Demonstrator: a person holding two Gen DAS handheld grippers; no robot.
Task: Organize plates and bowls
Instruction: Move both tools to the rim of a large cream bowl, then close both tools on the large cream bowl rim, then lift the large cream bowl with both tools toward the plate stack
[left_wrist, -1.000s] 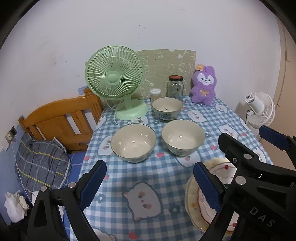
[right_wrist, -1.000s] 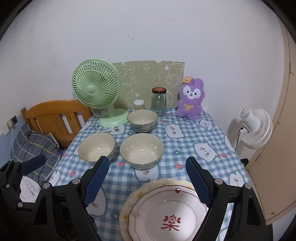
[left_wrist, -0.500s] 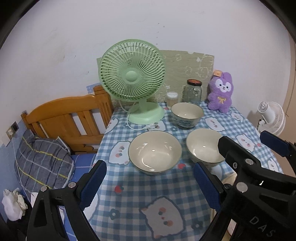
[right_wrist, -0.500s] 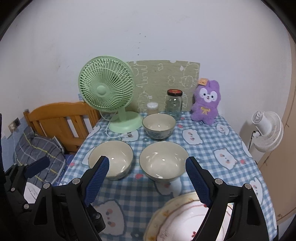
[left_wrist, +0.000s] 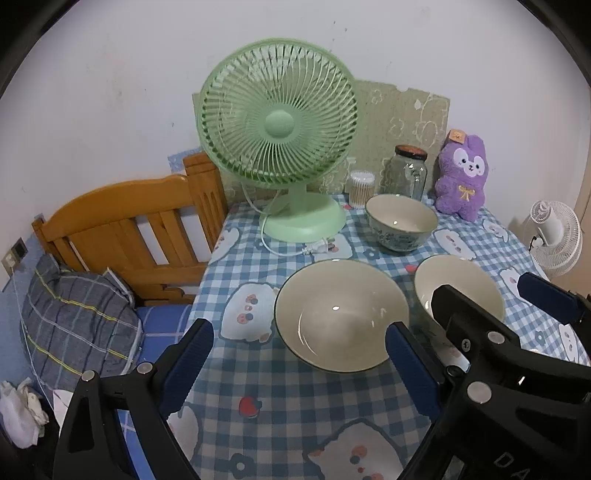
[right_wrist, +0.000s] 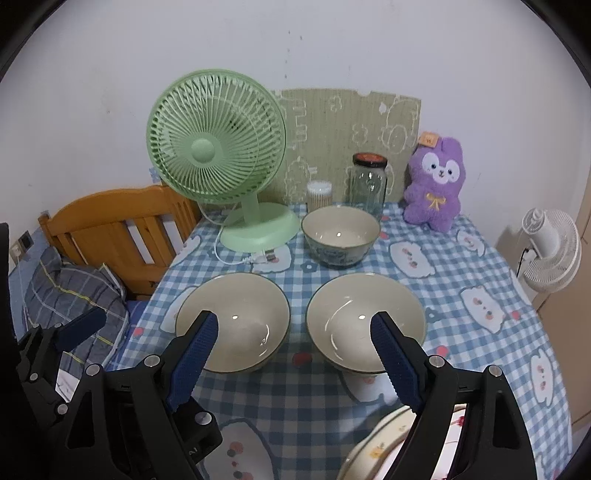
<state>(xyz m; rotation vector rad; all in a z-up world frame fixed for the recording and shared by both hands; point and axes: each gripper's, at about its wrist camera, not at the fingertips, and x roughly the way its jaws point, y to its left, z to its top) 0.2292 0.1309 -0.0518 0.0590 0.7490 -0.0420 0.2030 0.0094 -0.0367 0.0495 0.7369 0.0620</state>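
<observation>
Plain white wall (right_wrist: 332, 44) behind the table (right_wrist: 480, 266), which carries a blue checked cloth. Wooden bed frame (left_wrist: 122, 225) at left. White floor fan (right_wrist: 550, 251) at right.

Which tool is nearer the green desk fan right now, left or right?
Left. The left tool hangs open over the near-left bowl, which sits just in front of the green fan. The right tool, also open, hangs between the two near bowls, further to the fan's right.
</observation>
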